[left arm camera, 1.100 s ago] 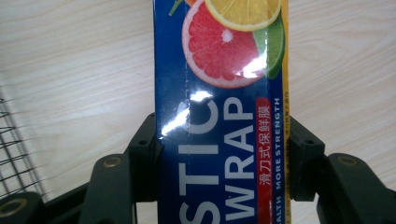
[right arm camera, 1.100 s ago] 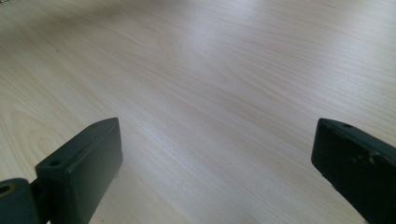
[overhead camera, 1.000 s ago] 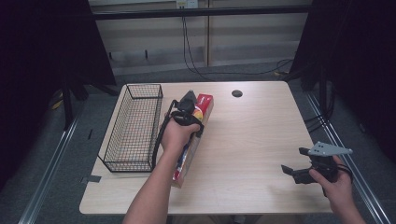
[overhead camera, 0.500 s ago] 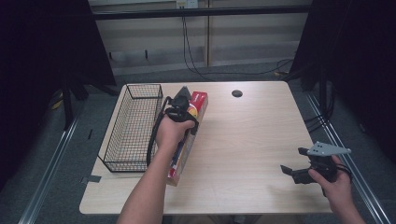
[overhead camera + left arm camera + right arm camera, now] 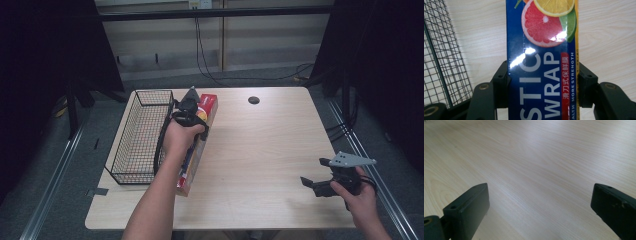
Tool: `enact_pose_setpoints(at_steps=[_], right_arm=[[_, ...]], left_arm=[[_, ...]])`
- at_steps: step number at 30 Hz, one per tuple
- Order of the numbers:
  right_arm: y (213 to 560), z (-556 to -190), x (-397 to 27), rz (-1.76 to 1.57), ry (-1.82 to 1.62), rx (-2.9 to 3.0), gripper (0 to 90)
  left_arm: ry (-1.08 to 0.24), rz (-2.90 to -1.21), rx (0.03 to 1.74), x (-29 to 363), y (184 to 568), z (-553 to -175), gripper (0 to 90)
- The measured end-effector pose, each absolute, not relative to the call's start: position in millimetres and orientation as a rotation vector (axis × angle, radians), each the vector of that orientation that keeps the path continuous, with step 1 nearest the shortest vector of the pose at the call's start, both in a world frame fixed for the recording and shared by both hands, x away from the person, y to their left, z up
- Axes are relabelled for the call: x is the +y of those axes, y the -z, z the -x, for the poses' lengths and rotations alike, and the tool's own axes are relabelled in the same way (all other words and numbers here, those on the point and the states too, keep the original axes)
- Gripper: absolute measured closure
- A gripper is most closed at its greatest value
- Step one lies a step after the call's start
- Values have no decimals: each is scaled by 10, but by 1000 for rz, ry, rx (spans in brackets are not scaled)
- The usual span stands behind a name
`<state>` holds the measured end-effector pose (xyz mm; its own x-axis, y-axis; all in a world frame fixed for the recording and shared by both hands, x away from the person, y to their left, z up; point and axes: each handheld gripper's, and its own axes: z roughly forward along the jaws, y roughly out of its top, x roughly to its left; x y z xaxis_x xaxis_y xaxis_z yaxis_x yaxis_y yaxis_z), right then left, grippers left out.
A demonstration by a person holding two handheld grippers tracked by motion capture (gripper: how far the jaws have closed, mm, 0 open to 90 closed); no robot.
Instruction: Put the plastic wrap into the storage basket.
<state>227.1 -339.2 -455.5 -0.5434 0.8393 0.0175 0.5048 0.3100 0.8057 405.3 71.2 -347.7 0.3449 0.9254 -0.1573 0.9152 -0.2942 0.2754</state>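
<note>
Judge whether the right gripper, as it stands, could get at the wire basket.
Probably not without a long move. The right gripper sits open near the table's right front corner, while the wire basket stands at the left edge, with the plastic wrap box and left gripper between.

This looks like a lab or recording studio bay rather than a home. A plain light-wood table (image 5: 260,150) stands alone on grey carpet, with dark curtains (image 5: 45,60) hanging well off to either side of the left gripper (image 5: 189,102) and right gripper (image 5: 320,186). Beyond the left gripper, past the table's far edge, loose black cables (image 5: 210,55) trail down a bare panelled wall from a socket. Metal rails (image 5: 50,180) run along the floor outside both hands. A round cable port (image 5: 253,100) sits in the tabletop, far ahead of the right gripper.
</note>
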Motion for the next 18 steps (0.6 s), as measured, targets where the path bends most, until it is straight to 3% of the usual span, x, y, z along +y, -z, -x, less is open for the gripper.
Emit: enact_pose_setpoints(at_steps=[18], right_arm=[[4550, -2268, -3382, -1196, -1114, 2176, 19]], left_arm=[[-71, -2258, 1679, 906, 3357, -4089, 430]])
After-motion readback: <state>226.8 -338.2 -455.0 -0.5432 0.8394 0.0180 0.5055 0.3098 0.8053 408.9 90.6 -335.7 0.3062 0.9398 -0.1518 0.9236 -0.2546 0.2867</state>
